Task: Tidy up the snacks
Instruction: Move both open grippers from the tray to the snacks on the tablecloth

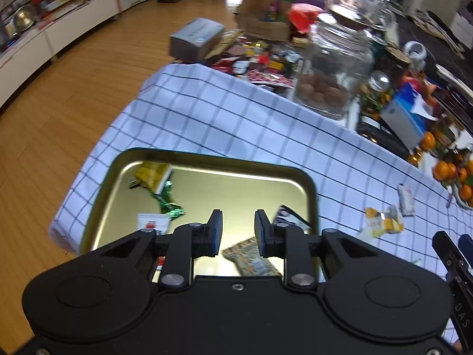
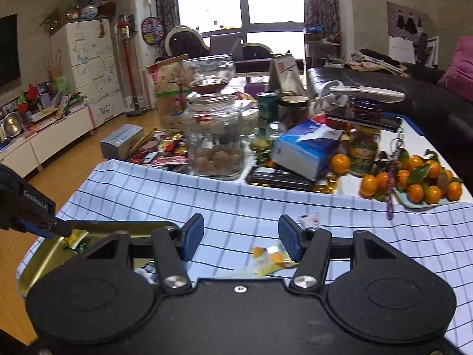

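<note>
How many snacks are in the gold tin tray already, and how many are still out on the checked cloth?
Done: about five packets lie in the gold metal tray, including a yellow packet and a green wrapper. In hand: nothing; the left gripper and right gripper are both open and empty. Left: a yellow-orange wrapped snack and a small white packet on the blue-checked cloth.

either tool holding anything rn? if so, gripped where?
Nothing held. Left tool is open over the tin tray; right tool is open above the yellow snack packet.
</note>
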A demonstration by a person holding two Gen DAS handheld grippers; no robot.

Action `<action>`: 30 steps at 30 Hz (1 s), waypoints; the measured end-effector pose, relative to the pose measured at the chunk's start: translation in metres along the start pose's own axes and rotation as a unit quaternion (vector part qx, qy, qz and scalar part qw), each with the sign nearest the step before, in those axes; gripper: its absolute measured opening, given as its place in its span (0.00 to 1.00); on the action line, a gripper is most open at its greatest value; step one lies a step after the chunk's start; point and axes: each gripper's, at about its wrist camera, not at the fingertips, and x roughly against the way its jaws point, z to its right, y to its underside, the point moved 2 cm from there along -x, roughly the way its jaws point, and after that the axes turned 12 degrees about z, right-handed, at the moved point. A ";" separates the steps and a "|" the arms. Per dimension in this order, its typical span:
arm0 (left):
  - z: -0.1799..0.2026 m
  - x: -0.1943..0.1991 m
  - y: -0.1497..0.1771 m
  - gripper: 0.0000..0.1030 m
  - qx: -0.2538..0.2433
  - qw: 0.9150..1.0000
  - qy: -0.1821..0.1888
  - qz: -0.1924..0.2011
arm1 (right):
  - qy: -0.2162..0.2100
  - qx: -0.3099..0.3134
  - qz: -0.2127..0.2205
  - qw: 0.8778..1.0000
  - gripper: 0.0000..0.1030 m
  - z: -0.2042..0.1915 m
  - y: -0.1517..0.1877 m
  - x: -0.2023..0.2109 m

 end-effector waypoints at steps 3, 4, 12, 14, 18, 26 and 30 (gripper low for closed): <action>0.021 0.000 0.003 0.32 -0.014 0.999 0.033 -0.009 | 0.015 -0.004 -0.010 1.000 0.56 0.020 0.003 0.003; 0.028 -0.001 0.004 0.32 -0.019 0.999 0.044 -0.012 | 0.020 -0.005 -0.014 1.000 0.55 0.027 0.005 0.004; 0.086 0.004 0.017 0.32 -0.074 0.994 0.080 -0.001 | 0.079 -0.024 -0.036 0.996 0.52 0.086 0.019 0.018; 0.099 0.003 0.021 0.33 -0.085 0.993 0.082 0.005 | 0.094 -0.041 -0.046 0.994 0.52 0.101 0.023 0.021; 0.121 -0.002 0.029 0.33 -0.118 0.990 0.082 0.006 | 0.121 -0.084 -0.063 0.987 0.52 0.129 0.028 0.020; 0.150 -0.016 0.043 0.33 -0.157 0.983 0.091 -0.013 | 0.153 -0.144 -0.084 0.974 0.51 0.162 0.034 0.016; 0.157 -0.026 0.049 0.33 -0.162 0.982 0.090 -0.028 | 0.151 -0.144 -0.095 0.973 0.51 0.163 0.037 0.013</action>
